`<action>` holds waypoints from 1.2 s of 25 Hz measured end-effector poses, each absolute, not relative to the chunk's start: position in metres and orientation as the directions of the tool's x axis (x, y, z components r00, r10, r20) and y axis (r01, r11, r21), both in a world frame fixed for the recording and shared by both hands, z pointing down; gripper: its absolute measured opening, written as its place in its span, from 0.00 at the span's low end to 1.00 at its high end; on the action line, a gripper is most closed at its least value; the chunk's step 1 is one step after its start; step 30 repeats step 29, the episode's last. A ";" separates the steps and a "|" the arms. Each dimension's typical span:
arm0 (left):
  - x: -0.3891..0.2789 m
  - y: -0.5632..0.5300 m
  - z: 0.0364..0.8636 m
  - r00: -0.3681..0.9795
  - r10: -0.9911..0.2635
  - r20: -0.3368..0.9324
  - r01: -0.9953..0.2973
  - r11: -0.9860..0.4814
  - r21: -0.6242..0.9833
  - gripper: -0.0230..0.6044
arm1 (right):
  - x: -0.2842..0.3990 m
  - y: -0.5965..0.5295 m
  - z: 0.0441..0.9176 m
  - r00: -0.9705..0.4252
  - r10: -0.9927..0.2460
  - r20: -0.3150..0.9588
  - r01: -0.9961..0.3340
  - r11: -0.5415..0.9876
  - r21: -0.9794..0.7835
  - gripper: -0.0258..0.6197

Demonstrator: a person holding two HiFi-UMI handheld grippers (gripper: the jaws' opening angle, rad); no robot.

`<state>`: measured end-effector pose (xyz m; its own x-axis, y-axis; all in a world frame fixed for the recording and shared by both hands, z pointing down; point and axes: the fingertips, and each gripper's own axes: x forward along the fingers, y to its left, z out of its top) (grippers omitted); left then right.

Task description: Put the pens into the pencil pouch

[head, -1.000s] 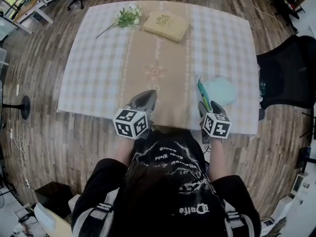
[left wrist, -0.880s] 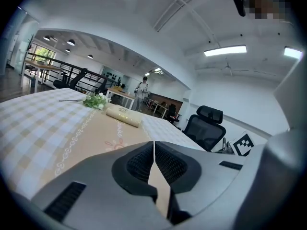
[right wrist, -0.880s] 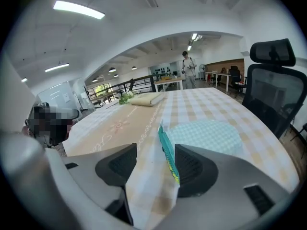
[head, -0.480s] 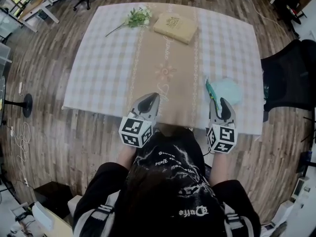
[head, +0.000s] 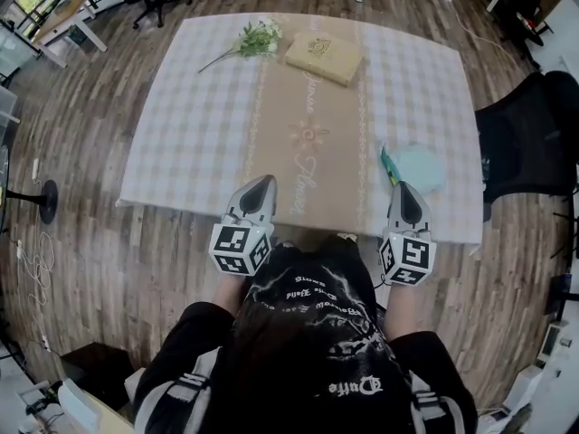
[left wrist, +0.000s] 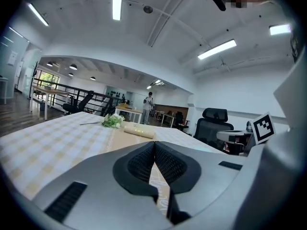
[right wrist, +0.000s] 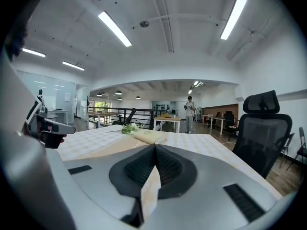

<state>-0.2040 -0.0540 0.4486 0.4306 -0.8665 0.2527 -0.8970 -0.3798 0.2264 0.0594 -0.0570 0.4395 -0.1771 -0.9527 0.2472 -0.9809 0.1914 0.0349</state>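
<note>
Grippers both clamped shut at the near edge, pens beside the pouch

Over the near edge of the checked table point(head: 181, 134) sit both tools, and neither is carrying a thing. The left gripper point(head: 261, 183) hovers by the beige runner point(head: 308, 143). Its own view shows the left gripper point(left wrist: 154, 145) with its ribbed pads pressed flat together and only tablecloth beyond them. Over on the other side, the right gripper point(head: 403, 188) has just been snapping its jaws closed. The right gripper view confirms it: the right gripper point(right wrist: 155, 150) is clenched, pad against pad, with nothing caught between.

And the prize? The green pens point(head: 388, 165) lie on the cloth along the left edge of the pale blue pencil pouch point(head: 422, 168), touching it or very nearly so. Whether their far tips sit inside the pouch cannot be made out from the head view. The near end of the pens lies just beside the tip of the right gripper, and the pouch is just past it, close to the table's right edge.

Far across the table rest a flower sprig point(head: 253, 38) and a tan book point(head: 324, 56), close together and well apart from the action. A black office chair point(head: 529, 138) stands off the right side. Deep in the room, a person point(right wrist: 190, 107) stands among the desks.
</note>
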 end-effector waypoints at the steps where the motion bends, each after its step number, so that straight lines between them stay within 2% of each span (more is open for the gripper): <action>1: -0.205 -0.054 0.448 0.441 -0.862 0.249 -0.891 -0.387 0.236 0.07 | 0.058 -0.056 0.437 -0.178 -0.956 0.233 -0.981 0.190 0.028 0.05; 30: -0.236 -0.047 0.440 0.439 -0.866 0.238 -0.895 -0.397 0.205 0.07 | 0.017 -0.047 0.440 -0.205 -0.936 0.286 -0.962 0.247 0.117 0.05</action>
